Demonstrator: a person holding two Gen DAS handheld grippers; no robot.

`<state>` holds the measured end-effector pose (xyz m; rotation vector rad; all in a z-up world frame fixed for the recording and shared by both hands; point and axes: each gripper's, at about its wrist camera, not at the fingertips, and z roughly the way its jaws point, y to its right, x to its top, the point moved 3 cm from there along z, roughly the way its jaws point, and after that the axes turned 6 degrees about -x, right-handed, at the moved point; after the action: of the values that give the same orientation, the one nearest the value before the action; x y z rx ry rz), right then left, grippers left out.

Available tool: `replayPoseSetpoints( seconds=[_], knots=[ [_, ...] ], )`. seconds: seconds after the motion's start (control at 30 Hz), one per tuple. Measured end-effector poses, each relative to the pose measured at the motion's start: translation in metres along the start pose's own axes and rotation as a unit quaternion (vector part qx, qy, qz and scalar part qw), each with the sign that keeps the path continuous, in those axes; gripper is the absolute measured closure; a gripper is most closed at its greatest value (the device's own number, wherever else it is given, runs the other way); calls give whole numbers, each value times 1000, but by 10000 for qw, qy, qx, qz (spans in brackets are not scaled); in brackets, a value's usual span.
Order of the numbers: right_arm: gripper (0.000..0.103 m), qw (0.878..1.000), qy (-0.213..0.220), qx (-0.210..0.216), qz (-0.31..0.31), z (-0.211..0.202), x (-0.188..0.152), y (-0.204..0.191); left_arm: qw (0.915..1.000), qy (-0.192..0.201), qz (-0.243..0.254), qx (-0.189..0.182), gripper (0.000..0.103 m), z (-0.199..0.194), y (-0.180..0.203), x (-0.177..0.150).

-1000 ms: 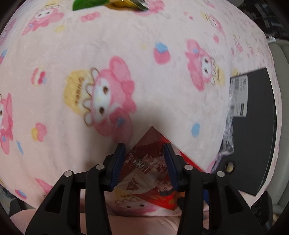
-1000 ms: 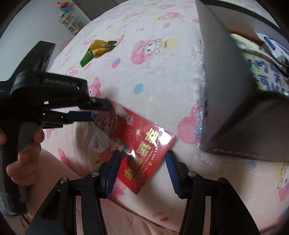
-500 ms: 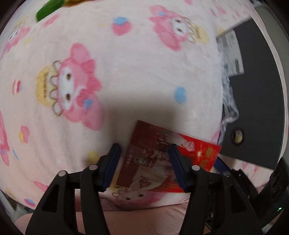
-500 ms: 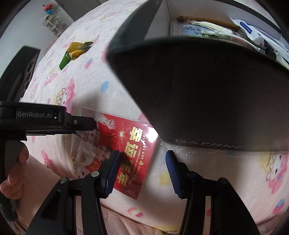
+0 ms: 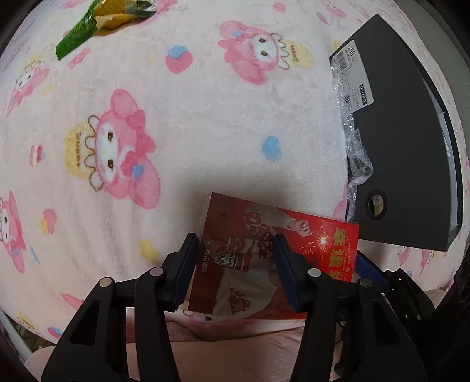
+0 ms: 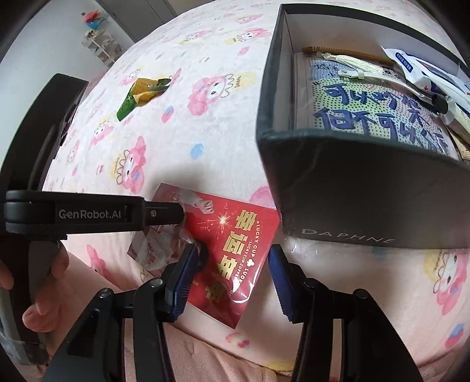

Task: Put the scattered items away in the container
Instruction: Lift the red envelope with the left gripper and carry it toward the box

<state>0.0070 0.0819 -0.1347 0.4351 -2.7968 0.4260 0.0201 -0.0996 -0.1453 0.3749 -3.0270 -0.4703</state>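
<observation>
A red card packet (image 5: 320, 246) with gold characters lies flat on the pink blanket beside the black box (image 5: 402, 152). My left gripper (image 5: 235, 261) is open, its blue pads straddling the packet's left part. My right gripper (image 6: 232, 271) is also open and straddles the packet (image 6: 235, 235) near its right end. From the side, the left gripper (image 6: 164, 213) reaches in with its tip over the packet. The open box (image 6: 352, 191) holds a beaded sheet (image 6: 376, 114) with blue characters, a white sachet (image 6: 417, 64) and a pen. A green and yellow wrapper (image 5: 102, 26) lies far off.
The cartoon-print pink blanket (image 5: 205, 132) covers the whole surface. Crumpled clear plastic (image 5: 357, 155) sticks out under the box's side. A person's hand (image 6: 38, 282) holds the left gripper's handle. The wrapper (image 6: 141, 94) lies at the far left, with a shelf (image 6: 100, 44) beyond the bed.
Both grippers have swung round the packet, the left one turning toward the box. The right view has risen above the box rim, so its contents show. The packet still lies on the blanket.
</observation>
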Motion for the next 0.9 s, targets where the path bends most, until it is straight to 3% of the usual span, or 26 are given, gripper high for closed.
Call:
replayPoseSetpoints(
  seconds=[0.23,0.53,0.7,0.9],
  knots=[
    [57,9996,244,-1,-127,-18,4,-8,9984,240,-214,-456,52,-30,-15,-11],
    [58,9972,619,400,-152,-49,7,-17,9897,582,-164,-1298,53,-20,30,-23],
    [60,9931,630,937,-304,-69,2,-25,9812,771,-135,-1762,65,-16,55,-30],
    [63,9941,651,806,-306,-70,-3,-20,9852,772,-188,-1518,66,-5,51,-20]
  ],
)
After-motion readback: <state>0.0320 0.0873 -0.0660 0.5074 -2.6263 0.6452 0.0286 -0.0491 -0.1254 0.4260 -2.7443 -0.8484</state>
